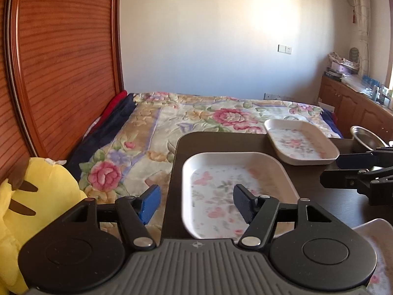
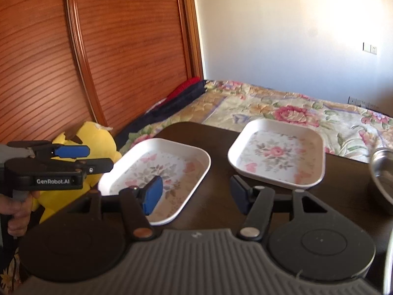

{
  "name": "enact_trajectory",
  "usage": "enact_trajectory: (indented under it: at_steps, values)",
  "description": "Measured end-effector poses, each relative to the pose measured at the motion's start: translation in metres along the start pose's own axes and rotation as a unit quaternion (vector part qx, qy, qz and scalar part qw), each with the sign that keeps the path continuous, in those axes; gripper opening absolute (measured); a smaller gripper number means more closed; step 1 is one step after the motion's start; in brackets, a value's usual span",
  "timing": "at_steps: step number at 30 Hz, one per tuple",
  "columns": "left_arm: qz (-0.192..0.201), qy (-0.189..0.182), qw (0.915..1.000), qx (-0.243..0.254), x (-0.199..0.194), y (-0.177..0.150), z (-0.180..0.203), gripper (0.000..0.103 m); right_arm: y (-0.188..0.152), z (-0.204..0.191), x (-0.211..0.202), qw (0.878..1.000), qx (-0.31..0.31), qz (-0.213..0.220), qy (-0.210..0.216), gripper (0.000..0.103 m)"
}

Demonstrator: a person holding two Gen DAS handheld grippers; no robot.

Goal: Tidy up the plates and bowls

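biggest thing in the room is the bed [image 1: 196, 113] with a flowery blanket, running along the far side, with a slatted wooden headboard [image 1: 61, 61] on the left. pushed up against the bed is a dark table [image 2: 216, 196], and that's where all the dishes are.

two white square plates with flower prints sit on it, apart from each other: the near plate [image 1: 221, 184] by the table's left edge, and the far plate [image 1: 299, 140] further back and to the right. a metal bowl [image 2: 383, 174] is off on the right side, past the far plate, only partly in view. there's a yellow plush toy [image 2: 98, 142] on the bed just left of the table.

left gripper [image 1: 196, 202] hovers over the near plate's left rim, blue pads wide apart, nothing between them. right gripper [image 2: 196, 194] is spread wide too, empty, above the table between the two plates. a hand [image 2: 17, 211] holds the left gripper's handle in the right wrist view.
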State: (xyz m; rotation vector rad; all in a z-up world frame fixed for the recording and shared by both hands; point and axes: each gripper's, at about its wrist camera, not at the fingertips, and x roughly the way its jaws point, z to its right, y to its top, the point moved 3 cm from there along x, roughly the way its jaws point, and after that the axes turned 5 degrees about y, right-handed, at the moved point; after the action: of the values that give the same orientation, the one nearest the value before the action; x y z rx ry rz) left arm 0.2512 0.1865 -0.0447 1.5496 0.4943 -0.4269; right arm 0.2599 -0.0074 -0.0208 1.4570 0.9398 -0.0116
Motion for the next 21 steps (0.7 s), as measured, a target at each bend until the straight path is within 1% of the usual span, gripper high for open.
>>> enact_trajectory:
  at_steps: [2,10,12,16,17,18,20,21]
  values:
    - [-0.006,-0.004,1.0000,0.000,0.009,-0.001,-0.003,0.062,0.002,0.001,0.010,1.000,0.005,-0.010,0.001,0.061]
    - [-0.019,-0.015,0.9997,-0.004,0.031,-0.003,-0.012,0.057,0.003,0.006,0.039,0.999,0.009,-0.039,-0.007,0.055]
    - [-0.021,-0.018,0.9996,-0.002,0.035,-0.004,-0.012,0.055,0.002,0.005,0.045,0.999,0.008,-0.047,-0.006,0.051]
    - [-0.027,-0.026,0.9993,-0.001,0.040,-0.006,-0.011,0.045,-0.001,0.003,0.054,0.998,0.004,-0.062,-0.002,0.046]
    - [-0.028,-0.028,0.9992,0.000,0.041,-0.007,-0.011,0.041,-0.001,0.002,0.056,0.998,0.003,-0.065,-0.001,0.043]
    - [-0.030,-0.030,0.9991,0.000,0.042,-0.008,-0.011,0.040,-0.002,0.002,0.058,0.998,0.003,-0.069,-0.001,0.039]
    - [-0.032,-0.030,0.9991,0.000,0.044,-0.009,-0.011,0.034,-0.002,0.002,0.061,0.997,0.006,-0.075,0.000,0.037]
    - [-0.033,-0.029,0.9990,-0.002,0.045,-0.008,-0.012,0.034,-0.002,0.002,0.063,0.997,0.007,-0.077,0.002,0.035]
